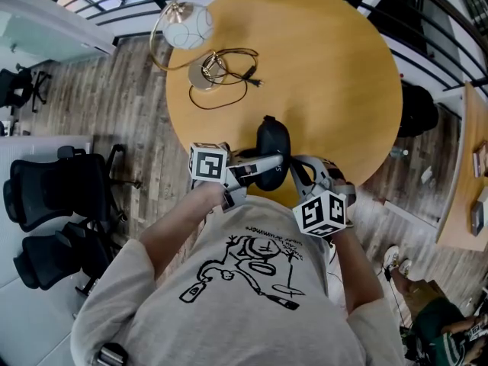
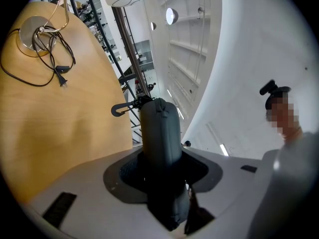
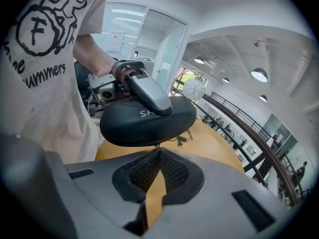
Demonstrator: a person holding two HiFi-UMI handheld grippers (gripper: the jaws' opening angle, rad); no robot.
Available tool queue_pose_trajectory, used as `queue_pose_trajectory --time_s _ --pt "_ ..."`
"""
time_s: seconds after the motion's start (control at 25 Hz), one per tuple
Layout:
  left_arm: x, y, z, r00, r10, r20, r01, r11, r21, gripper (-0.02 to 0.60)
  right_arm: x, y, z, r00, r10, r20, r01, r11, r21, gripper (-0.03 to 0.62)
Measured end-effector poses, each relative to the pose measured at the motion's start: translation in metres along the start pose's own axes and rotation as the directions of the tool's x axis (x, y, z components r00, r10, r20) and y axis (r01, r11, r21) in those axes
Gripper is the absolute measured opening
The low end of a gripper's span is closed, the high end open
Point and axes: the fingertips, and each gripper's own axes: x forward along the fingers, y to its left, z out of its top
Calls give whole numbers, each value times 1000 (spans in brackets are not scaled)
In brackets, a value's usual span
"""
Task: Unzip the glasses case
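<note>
- The glasses case (image 1: 272, 147) is held up off the round wooden counter (image 1: 335, 90), low in the middle of the head view and close to the person's chest
- The left gripper (image 1: 274, 162) has the case clamped across its body. In the left gripper view the dark case (image 2: 159, 133) stands on end between the jaws, which are partly apart and pressed on both its sides
- The right gripper (image 1: 293, 170) comes in from the lower right. In its own view the jaws are fully closed (image 3: 157, 152), tips right at the lower edge of the case (image 3: 147, 123)
- A tiny zip pull (image 3: 156, 146) hangs at that edge and the tips look to be nipping it, though it is too small to be sure
- The case looks shut all round; no gap shows along the seam in either gripper view
- So, as I read it, picking up, steadying and finding the pull are done, and running the zip round the edge is all yet to do
- A small hook (image 2: 119, 109) sticks out from the far end of the case
- A lamp (image 1: 185, 25) and its cord (image 1: 229, 82) lie at the upper left of the counter, well apart from the work
</note>
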Motion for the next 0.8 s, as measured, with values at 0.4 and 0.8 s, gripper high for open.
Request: queue_pose_trajectory --time_s 0.4,0.8 --pt "-1 4 -5 999 20 -33 -20 1000 2 192 3 0 -2 1000 4 -11 -4 1000 -17 21" --pt "10 5 -25 994 -7 -112 5 1000 -20 193 0 -7 -14 999 -7 -39 6 1000 -26 21"
